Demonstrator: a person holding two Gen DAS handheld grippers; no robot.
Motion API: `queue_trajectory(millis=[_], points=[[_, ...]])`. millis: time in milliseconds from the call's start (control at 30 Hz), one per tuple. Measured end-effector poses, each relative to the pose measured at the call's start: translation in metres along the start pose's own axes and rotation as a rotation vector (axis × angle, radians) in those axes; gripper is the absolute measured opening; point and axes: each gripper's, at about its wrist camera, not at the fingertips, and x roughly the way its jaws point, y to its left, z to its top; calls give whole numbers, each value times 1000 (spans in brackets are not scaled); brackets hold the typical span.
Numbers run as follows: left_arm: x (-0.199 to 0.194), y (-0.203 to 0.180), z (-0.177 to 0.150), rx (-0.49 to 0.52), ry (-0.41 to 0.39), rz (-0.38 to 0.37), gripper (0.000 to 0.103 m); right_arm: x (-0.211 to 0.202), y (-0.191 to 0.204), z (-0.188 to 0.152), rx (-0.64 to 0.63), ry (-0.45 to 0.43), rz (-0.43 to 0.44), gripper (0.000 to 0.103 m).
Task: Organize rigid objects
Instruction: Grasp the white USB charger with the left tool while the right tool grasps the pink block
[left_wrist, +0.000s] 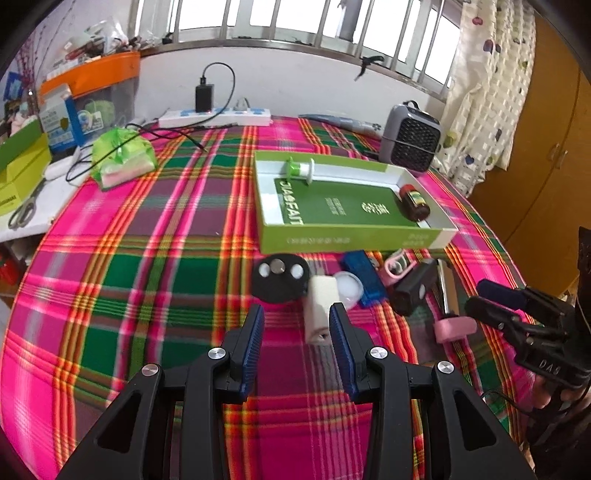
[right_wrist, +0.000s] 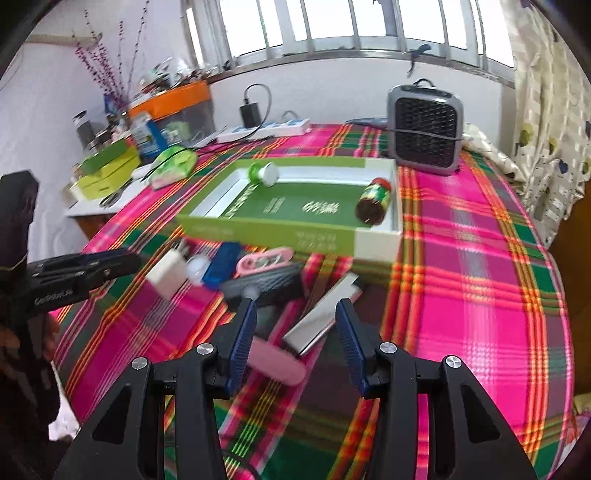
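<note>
Your left gripper (left_wrist: 296, 317) is open, nothing between its pads, low in the frame, with the white plug (left_wrist: 320, 306) just past its right finger. Your right gripper (right_wrist: 295, 317) also stands open, above the silver bar (right_wrist: 325, 314) and pink stick (right_wrist: 275, 360). The green tray (left_wrist: 343, 240), frame centre, holds a syringe (left_wrist: 306, 170) and brown bottle (left_wrist: 415, 203).

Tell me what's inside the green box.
Inside the green box: a syringe with a green cap, a brown bottle lying down, and a green booklet. Anything beneath the booklet is hidden.
</note>
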Motion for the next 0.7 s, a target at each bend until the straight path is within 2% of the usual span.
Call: queue_trajectory(millis=[567,700], points=[[9,-6,-11,7,37,-19,36,10,31,-21,-108,76,74,46],[12,-9,-9,18,41,-24,36,15,35,-21,-130,94,63,46]])
